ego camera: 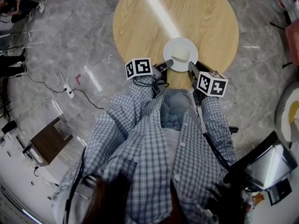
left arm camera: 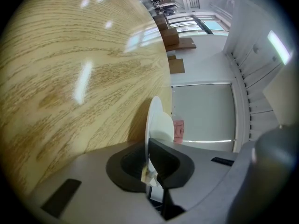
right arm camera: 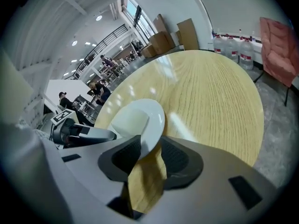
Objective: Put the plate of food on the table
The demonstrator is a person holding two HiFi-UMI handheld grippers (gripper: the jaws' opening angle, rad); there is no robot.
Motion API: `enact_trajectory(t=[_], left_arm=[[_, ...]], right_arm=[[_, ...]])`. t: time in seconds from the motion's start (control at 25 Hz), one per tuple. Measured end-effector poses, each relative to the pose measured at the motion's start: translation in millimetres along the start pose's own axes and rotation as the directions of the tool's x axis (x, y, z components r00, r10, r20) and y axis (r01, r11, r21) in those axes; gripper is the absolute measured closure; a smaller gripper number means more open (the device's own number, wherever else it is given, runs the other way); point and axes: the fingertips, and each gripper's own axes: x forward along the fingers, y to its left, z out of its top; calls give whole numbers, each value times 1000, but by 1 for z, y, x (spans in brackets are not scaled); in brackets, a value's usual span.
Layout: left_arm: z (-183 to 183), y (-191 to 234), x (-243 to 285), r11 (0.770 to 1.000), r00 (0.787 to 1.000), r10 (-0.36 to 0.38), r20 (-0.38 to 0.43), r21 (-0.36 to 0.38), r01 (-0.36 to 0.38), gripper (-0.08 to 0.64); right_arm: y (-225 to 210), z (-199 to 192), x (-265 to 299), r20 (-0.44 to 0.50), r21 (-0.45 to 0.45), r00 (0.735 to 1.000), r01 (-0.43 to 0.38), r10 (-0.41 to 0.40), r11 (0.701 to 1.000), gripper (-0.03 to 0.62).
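A white plate (ego camera: 180, 55) with a pale block of food (ego camera: 181, 53) lies on the round wooden table (ego camera: 154, 17), close to its near edge. My left gripper (ego camera: 167, 63) is at the plate's left rim. In the left gripper view the jaws (left arm camera: 148, 160) are clamped on the thin rim of the plate (left arm camera: 154, 115). My right gripper (ego camera: 191, 68) is at the right rim. In the right gripper view the jaws (right arm camera: 150, 157) stand wide around the plate's edge (right arm camera: 152, 125), with bare table showing between rim and pad.
The table stands on a grey marble floor. A pink chair (ego camera: 294, 36) is at the right, a small wooden stand (ego camera: 49, 141) and a power strip with cables (ego camera: 70, 91) at the left. Water bottles (right arm camera: 233, 43) stand beyond the table.
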Motion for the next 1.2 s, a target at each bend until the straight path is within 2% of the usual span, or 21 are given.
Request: enact_trajectory(t=[0.16, 0.24, 0.28, 0.36, 0.48, 0.56, 0.68, 0.8, 0.84, 0.92, 1.0, 1.08, 1.2], left_arm=[[0, 1, -1, 1000, 1000, 7, -6, 10, -7, 541], [-1, 0, -1, 1000, 1000, 8, -8, 11, -8, 541], [-1, -1, -2, 1000, 1000, 8, -8, 11, -8, 541], [0, 0, -1, 1000, 1000, 9, -9, 10, -9, 541], [3, 2, 1, 1000, 1000, 8, -9, 4, -8, 541], [4, 2, 1, 1000, 1000, 6, -10, 0, -6, 541], [3, 0, 2, 1000, 1000, -1, -12, -8, 1, 541], [0, -2, 1, 1000, 1000, -12, -15, -14, 12, 541], [-1, -3, 1, 1000, 1000, -14, -16, -14, 14, 541], [-2, -3, 1, 1000, 1000, -16, -18, -10, 15, 541], [-1, -3, 2, 1000, 1000, -17, -17, -9, 17, 541], [0, -2, 3, 1000, 1000, -19, -13, -13, 19, 541], [0, -2, 3, 1000, 1000, -18, -14, -12, 18, 541]], right_arm=[[-8, 9, -8, 39, -74, 998, 54, -52, 996, 473], [-7, 15, -15, 57, -167, 996, 77, -68, 983, 474], [-4, 18, -17, 61, -240, 995, 88, -76, 967, 473], [12, 18, -20, 57, -416, 995, 96, -80, 904, 474], [41, 2, -19, 18, -645, 998, 63, -67, 762, 474], [55, -13, -17, -6, -765, 997, 44, -76, 643, 474], [68, -32, -16, -13, -903, 993, 39, -117, 429, 474], [76, -43, -14, 20, -979, 987, 51, -159, 196, 474], [77, -45, -12, 36, -990, 984, 59, -174, 127, 474], [76, -49, -8, 56, -998, 977, 60, -205, 15, 474], [72, -54, -2, 55, -997, 970, 40, -235, -67, 474], [68, -55, 2, 67, -991, 963, 34, -262, -126, 474], [66, -52, 6, 106, -985, 953, 62, -283, -160, 478]])
